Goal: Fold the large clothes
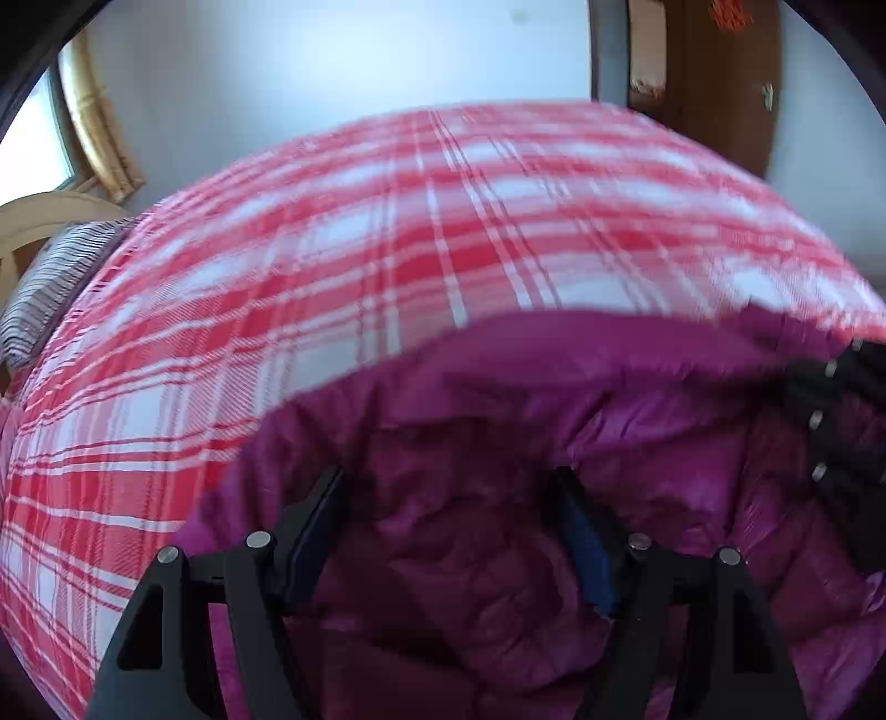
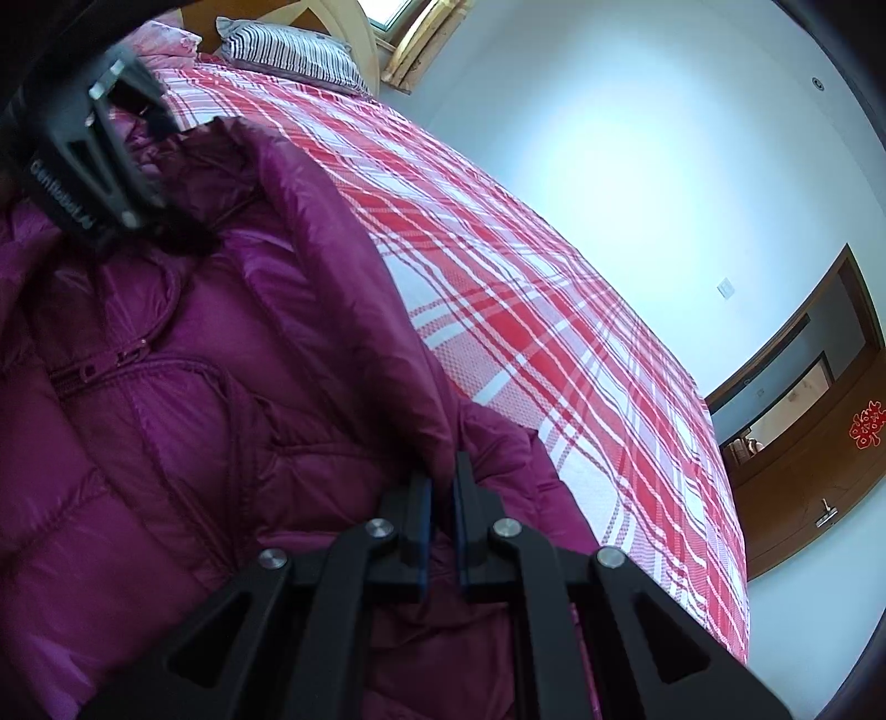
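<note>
A large magenta puffer jacket [image 2: 194, 399] lies on a bed with a red and white plaid cover [image 2: 554, 332]. My right gripper [image 2: 443, 476] is shut on the jacket's sleeve or edge fold, which runs up and away from the fingers. My left gripper [image 1: 451, 487] has its jaws apart with a thick bunch of the jacket [image 1: 470, 554] between them; the frame is blurred, so its grip is unclear. The left gripper's body [image 2: 94, 149] shows at the upper left of the right wrist view, over the jacket's collar end. The right gripper's body [image 1: 847, 443] shows at the right edge of the left wrist view.
A striped pillow [image 2: 288, 52] and a pink pillow [image 2: 171, 39] lie at the headboard [image 1: 33, 221]. A window with a gold curtain [image 1: 94, 122] is beyond. A brown door [image 2: 819, 432] stands past the bed's foot. The plaid cover [image 1: 332, 266] stretches beyond the jacket.
</note>
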`<state>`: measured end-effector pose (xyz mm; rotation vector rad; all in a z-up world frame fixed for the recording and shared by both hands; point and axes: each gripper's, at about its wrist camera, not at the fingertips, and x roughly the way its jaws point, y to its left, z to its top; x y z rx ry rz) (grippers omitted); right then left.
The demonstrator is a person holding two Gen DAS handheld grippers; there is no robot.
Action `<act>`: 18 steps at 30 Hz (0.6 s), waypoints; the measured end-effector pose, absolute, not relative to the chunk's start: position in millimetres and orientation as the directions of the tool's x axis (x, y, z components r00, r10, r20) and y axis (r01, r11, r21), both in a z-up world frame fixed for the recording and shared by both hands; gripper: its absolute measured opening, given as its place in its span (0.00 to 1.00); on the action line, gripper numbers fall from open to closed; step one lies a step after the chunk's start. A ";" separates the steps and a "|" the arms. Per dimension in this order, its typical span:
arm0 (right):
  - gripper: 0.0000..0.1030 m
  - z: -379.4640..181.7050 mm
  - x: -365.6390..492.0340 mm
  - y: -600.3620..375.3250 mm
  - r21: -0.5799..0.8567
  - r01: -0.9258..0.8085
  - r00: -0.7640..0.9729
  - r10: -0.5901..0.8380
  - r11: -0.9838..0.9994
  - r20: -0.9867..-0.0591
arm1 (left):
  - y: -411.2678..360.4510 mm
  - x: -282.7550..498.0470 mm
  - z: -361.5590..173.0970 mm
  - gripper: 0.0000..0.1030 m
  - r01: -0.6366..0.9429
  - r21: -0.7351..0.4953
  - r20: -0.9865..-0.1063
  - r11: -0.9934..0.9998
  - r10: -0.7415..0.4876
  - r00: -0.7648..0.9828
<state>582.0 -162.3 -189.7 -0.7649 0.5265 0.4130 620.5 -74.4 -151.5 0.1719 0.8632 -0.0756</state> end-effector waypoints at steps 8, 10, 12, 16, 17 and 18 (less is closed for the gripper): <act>0.11 -189.4 580.3 -162.2 -0.542 -0.528 0.797 0.161 0.654 -0.583 | -118.5 626.6 -140.2 0.73 0.291 0.334 -0.718 0.897 0.042 0.695; 0.11 -189.2 580.5 -162.3 -0.544 -0.527 0.798 0.159 0.653 -0.581 | -123.5 630.3 -147.9 0.72 0.289 0.389 -0.710 0.874 0.085 0.699; 0.11 -189.3 580.1 -162.2 -0.544 -0.527 0.798 0.160 0.653 -0.581 | -122.8 631.7 -148.7 0.52 0.265 0.430 -0.684 0.863 0.120 0.719; 0.11 -188.8 579.6 -162.7 -0.543 -0.527 0.798 0.161 0.654 -0.580 | -106.7 625.0 -143.5 0.07 0.223 0.348 -0.684 0.911 0.084 0.725; 0.11 -188.6 579.7 -162.9 -0.541 -0.528 0.797 0.163 0.655 -0.581 | -103.3 620.1 -143.9 0.06 0.215 0.349 -0.673 0.912 0.085 0.735; 0.11 -188.4 579.8 -163.1 -0.540 -0.528 0.797 0.163 0.655 -0.581 | -98.9 616.2 -146.6 0.06 0.212 0.345 -0.675 0.914 0.085 0.733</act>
